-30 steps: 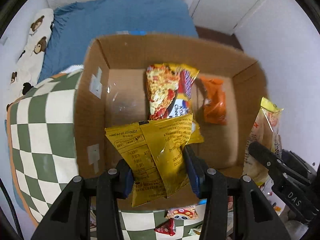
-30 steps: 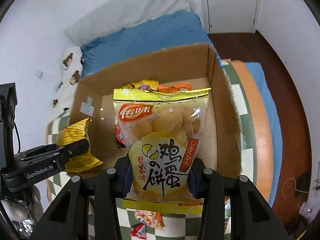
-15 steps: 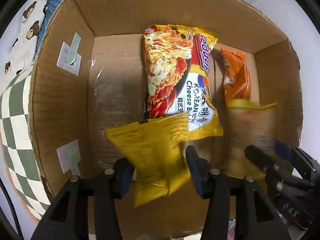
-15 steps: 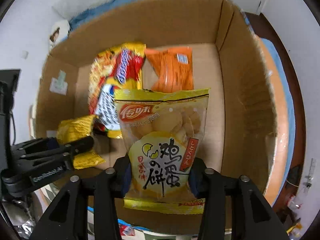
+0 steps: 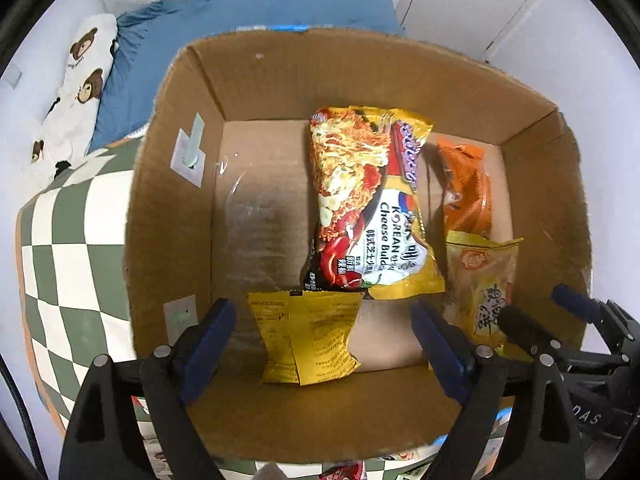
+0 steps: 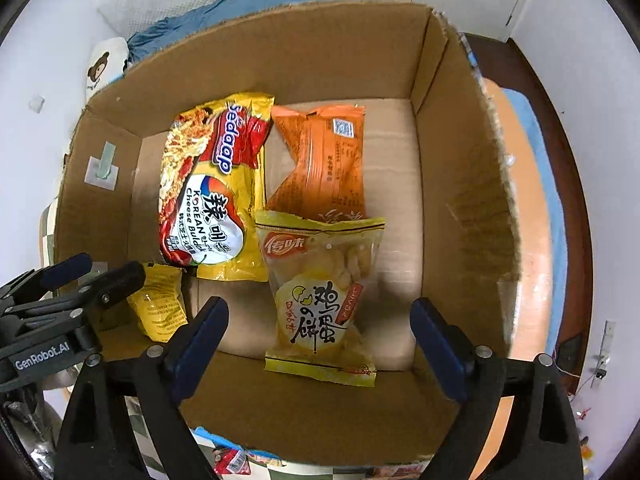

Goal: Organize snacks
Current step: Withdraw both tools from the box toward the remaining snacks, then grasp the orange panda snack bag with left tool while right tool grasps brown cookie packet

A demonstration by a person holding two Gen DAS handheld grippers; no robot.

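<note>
A cardboard box (image 5: pixel 172 208) (image 6: pixel 460 184) holds the snacks. Inside lie a Korean cheese noodle pack (image 5: pixel 364 204) (image 6: pixel 212 192) and an orange packet (image 5: pixel 466 188) (image 6: pixel 324 160). My left gripper (image 5: pixel 322 328) hangs over the box, its jaws opening; a small yellow packet (image 5: pixel 308 340) (image 6: pixel 160 304) lies loose between them on the box floor. My right gripper (image 6: pixel 320 332) (image 5: pixel 536 312) is likewise opening above a clear yellow egg-biscuit bag (image 6: pixel 320 296) (image 5: pixel 480 284), which rests on the floor partly over the orange packet, free of the blue pads (image 6: pixel 200 332).
The box stands on a green-and-white checked cloth (image 5: pixel 52 248) with an orange edge (image 6: pixel 532 240). More small snack packets (image 6: pixel 228 460) lie on the cloth near the box's front wall. A blue bedsheet (image 5: pixel 248 8) and a bear-print pillow (image 5: pixel 76 80) lie behind.
Both grippers came down over the box, then spread their jaws. The yellow packet and the egg-biscuit bag dropped out of the pads onto the box floor.
</note>
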